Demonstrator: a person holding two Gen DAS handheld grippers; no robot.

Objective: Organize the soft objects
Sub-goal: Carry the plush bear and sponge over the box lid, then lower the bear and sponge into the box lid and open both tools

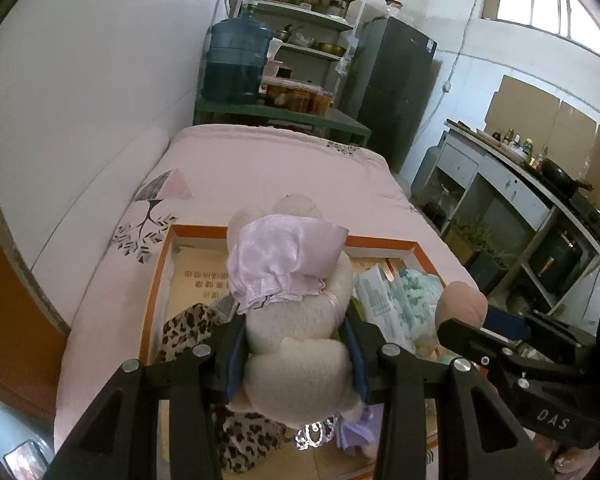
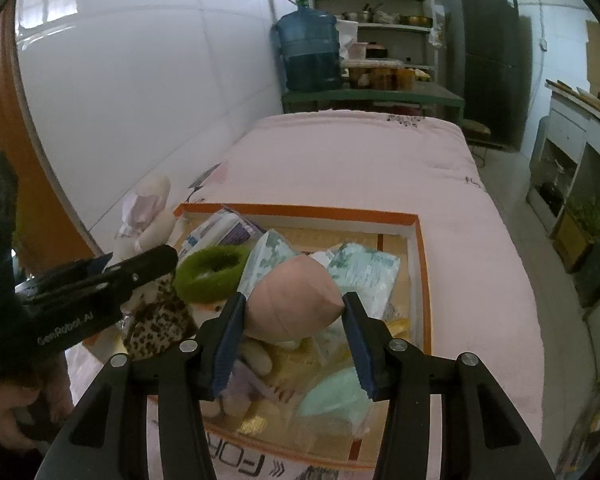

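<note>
Plush toy [image 1: 296, 344], cream, in a lilac satin dress: clamped at the body between the blue pads of the left gripper [image 1: 296, 360], held over the near half of the orange-rimmed box [image 1: 380, 245]. Head end points toward 12 o'clock in the left wrist view. Not yet set down.

Pink soft ball [image 2: 294, 298]: pinched between the two fingers of the right gripper [image 2: 296, 320], held above the box centre. Both pads press its sides; the ball bulges slightly past them. Also not yet set down.

Box contents, right wrist view: green fuzzy ring [image 2: 210, 274] at 10 o'clock from the ball; pale tissue packs [image 2: 364, 276] at 2 o'clock; a further wrapped pack [image 2: 220, 226] toward 11 o'clock; a pale green soft piece [image 2: 334, 398] at 5 o'clock; a leopard-print pouch [image 2: 156, 320] at 9 o'clock, at the box's left edge. Small items under the ball are too blurred to name.

Box rests on the pink bedspread [image 2: 340, 160], which looks bare beyond the box.

Progress, as a judgement: late stage. Most soft items appear gathered in the box. Remaining: lower and release the toy and the ball. Free floor space in the box seems scarce, so both likely land on top of other items.
</note>
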